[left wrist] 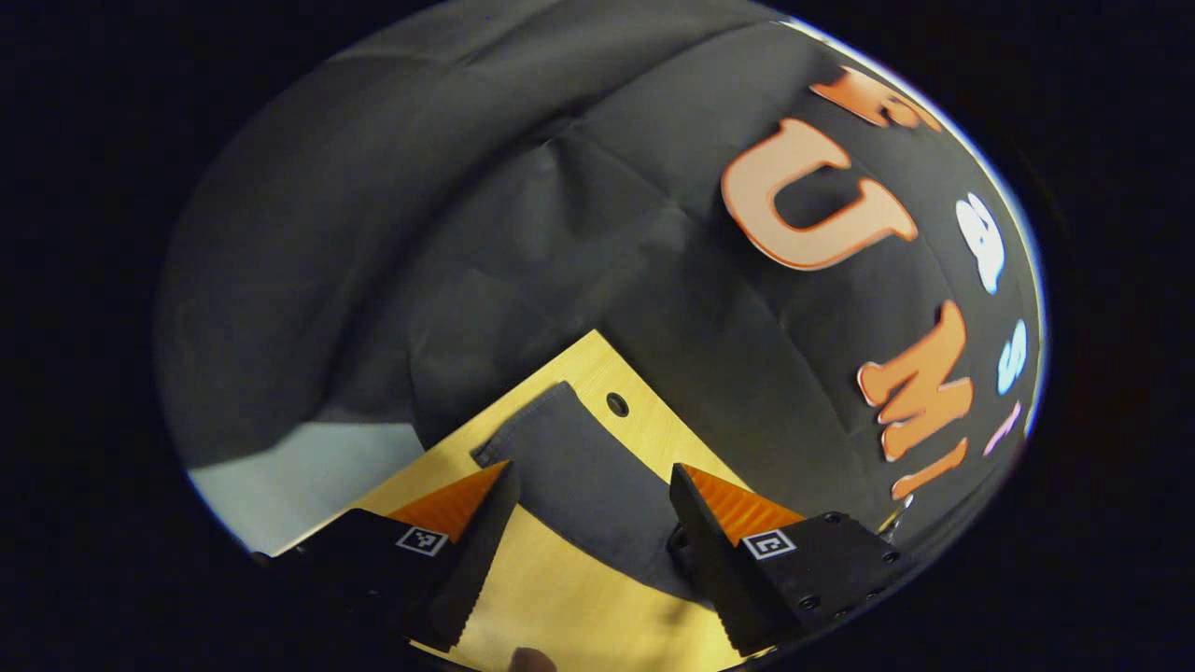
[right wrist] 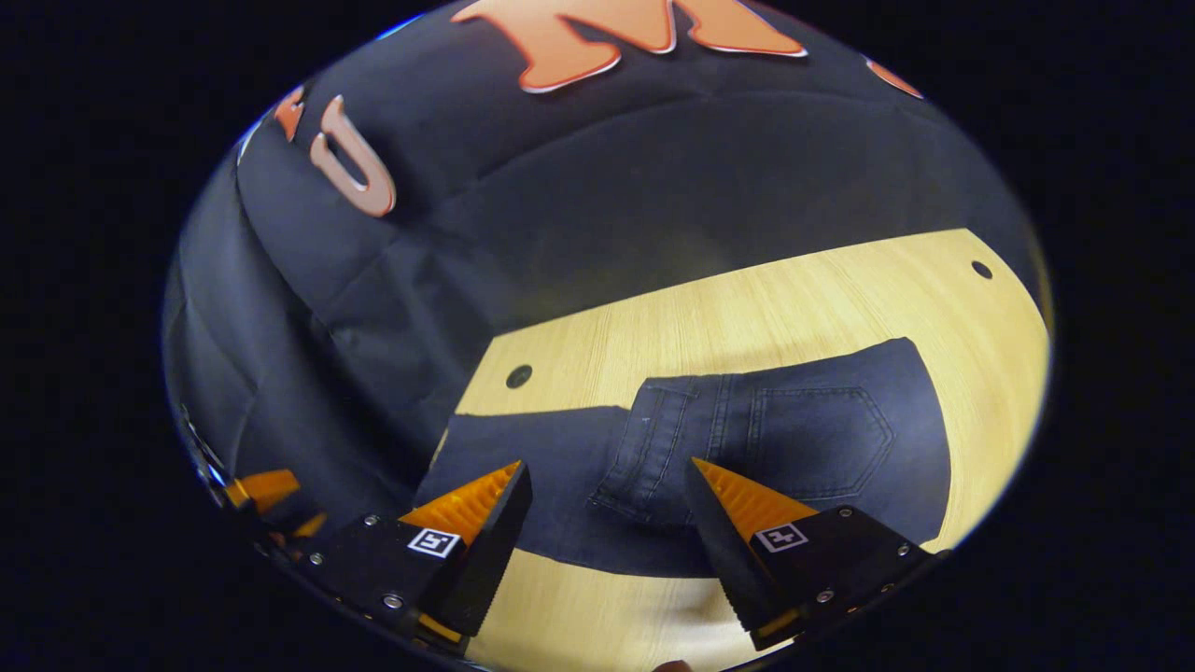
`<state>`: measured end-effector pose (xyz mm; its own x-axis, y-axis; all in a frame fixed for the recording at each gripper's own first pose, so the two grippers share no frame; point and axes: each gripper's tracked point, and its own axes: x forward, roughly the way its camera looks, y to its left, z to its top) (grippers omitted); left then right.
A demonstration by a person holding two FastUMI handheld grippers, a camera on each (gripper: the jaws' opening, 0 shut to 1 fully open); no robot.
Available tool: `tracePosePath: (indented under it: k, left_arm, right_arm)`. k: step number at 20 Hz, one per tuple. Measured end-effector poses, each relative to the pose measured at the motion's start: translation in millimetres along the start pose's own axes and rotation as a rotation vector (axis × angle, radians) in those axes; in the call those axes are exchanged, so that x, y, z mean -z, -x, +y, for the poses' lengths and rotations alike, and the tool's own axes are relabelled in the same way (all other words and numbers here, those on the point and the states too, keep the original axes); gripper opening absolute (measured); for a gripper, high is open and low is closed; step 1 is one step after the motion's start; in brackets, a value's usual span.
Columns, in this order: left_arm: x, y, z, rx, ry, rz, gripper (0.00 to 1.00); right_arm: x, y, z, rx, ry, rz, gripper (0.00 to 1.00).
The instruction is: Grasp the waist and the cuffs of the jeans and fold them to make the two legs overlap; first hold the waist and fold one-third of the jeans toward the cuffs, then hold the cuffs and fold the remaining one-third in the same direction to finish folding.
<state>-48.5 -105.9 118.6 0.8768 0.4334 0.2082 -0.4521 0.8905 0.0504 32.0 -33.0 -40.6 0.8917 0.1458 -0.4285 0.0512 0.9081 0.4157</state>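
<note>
Right gripper view: jeans beyond spread claw.

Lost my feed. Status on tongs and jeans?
Left tongs open, right tongs open, both empty. Jeans flat on table, legs overlapped, thirds unfolded. Nothing blocking.

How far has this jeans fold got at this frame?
Done: the jeans lie on the table with the waist section, back pocket up, folded over the legs. In hand: nothing; the left gripper and right gripper hover with jaws apart. Left: the cuff end lies flat, unfolded.
</note>
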Motion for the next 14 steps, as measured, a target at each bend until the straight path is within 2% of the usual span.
tracePosePath:
  k: [5,8,10,14]
  left_arm:
    - [7.3,-51.1,45.5,-0.047,0.17,0.062,0.98]
    - [12.3,-90.4,68.9,-0.081,0.206,0.089,0.99]
    - [10.8,-114.8,77.8,-0.077,0.228,0.081,0.99]
    - [6.7,-139.8,97.5,-0.097,0.261,0.055,0.99]
  right_arm:
    - [-16.7,33.0,-19.5,-0.004,-0.05,-0.009,0.99]
    - [-24.3,46.2,-36.9,0.014,-0.078,-0.006,0.99]
    - [-28.2,54.0,-47.1,0.024,-0.101,-0.01,0.99]
    - [-36.0,63.8,-61.5,0.03,-0.161,-0.025,0.99]
